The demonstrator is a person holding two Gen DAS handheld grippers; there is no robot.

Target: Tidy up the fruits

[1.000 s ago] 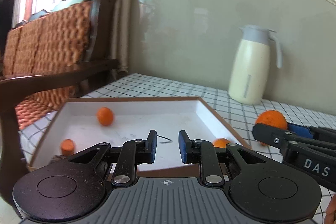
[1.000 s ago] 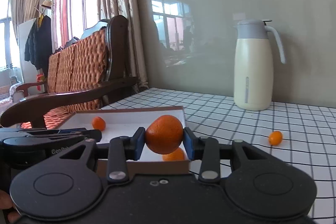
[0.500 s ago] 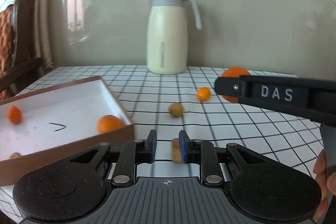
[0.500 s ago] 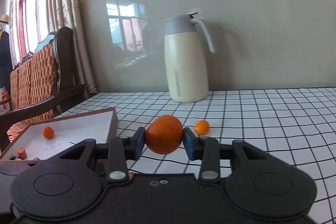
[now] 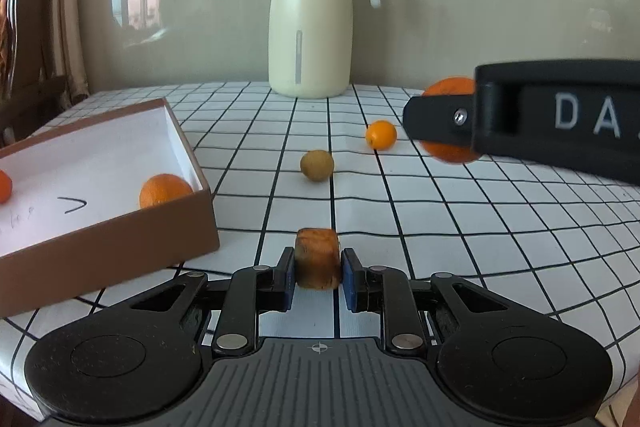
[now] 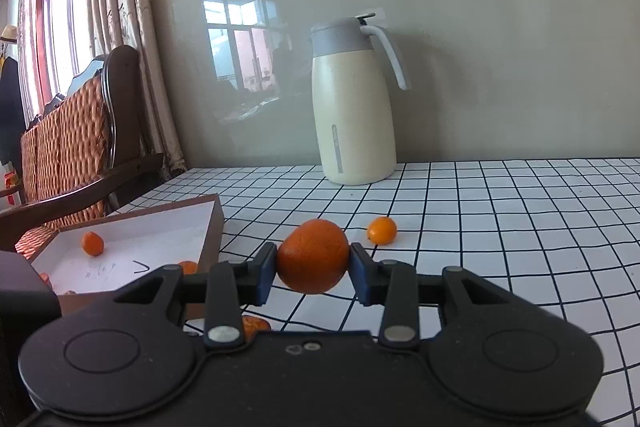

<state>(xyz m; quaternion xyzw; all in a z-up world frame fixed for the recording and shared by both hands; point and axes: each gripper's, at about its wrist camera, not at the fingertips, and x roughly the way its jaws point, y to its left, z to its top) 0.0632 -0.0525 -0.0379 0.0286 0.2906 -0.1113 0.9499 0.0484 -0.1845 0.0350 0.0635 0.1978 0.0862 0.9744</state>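
Left tool: the left tool [image 5: 318, 277], at the lower centre of the left wrist view, is bracketing a brown fruit chunk [image 5: 317, 263]; its pads are sitting right beside the chunk's flat sides, but whether they are gripping is impossible to tell.
Right tool: the right tool [image 6: 313, 273] is gripping a large orange [image 6: 313, 256] across its middle, lifted clear of the checked surface [image 6: 500, 227].
Box: the brown box [image 5: 120, 243], at the left of the left wrist view, is holding an orange [image 5: 164, 190] in its near corner and another small orange fruit [image 5: 4, 185] at the frame's left edge.
Loose fruit: a kumquat [image 5: 381, 135] and a small tan fruit [image 5: 317, 165] are lying well apart on the surface, centre frame, in front of a cream jug [image 5: 310, 15].
Handling: the chunk is looking soft and light, likely to squash, so a gentle pinch on its flat faces seems best; the orange is looking firm and round, and likely to roll if gripped off-centre.
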